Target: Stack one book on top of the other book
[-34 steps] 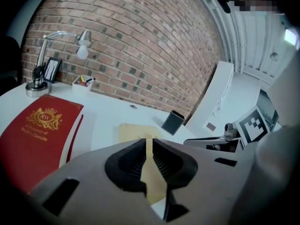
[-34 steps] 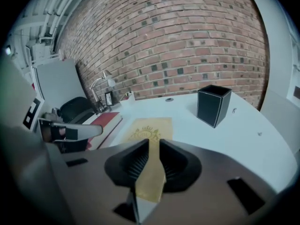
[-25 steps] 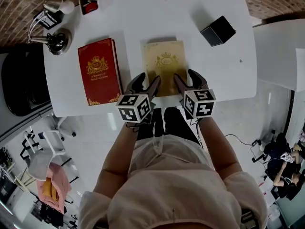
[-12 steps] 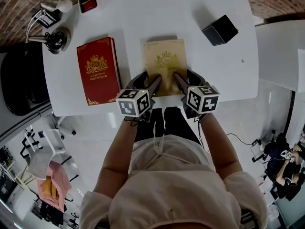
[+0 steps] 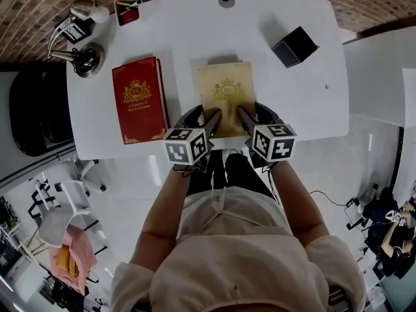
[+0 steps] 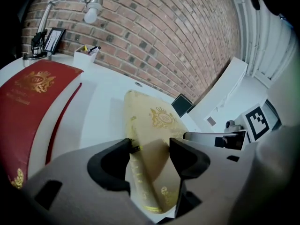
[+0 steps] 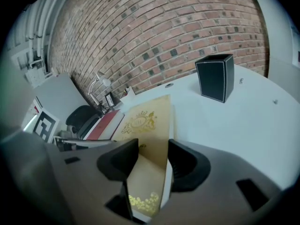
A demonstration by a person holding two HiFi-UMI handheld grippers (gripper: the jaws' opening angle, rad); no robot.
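A gold book [image 5: 225, 95] lies flat at the middle of the white table [image 5: 312, 103], near its front edge. To its left lies a red book [image 5: 137, 100], apart from it. My left gripper [image 5: 203, 116] straddles the gold book's near left corner [image 6: 150, 172]. One finger is beside the spine and the other over the cover, with slack around the book. My right gripper [image 5: 252, 110] straddles the near right corner [image 7: 150, 172]. Its jaws are closing, and the corner lies between them without clear pressure.
A black box [image 5: 296, 46] stands at the back right of the table. A desk lamp [image 5: 81, 18] and a red pen holder [image 5: 126, 8] sit at the back left. A black chair [image 5: 36, 112] stands off the table's left side.
Both grippers have edged slightly farther over the gold book's near corners. The right gripper's jaws have narrowed around its corner. Neither book has moved.
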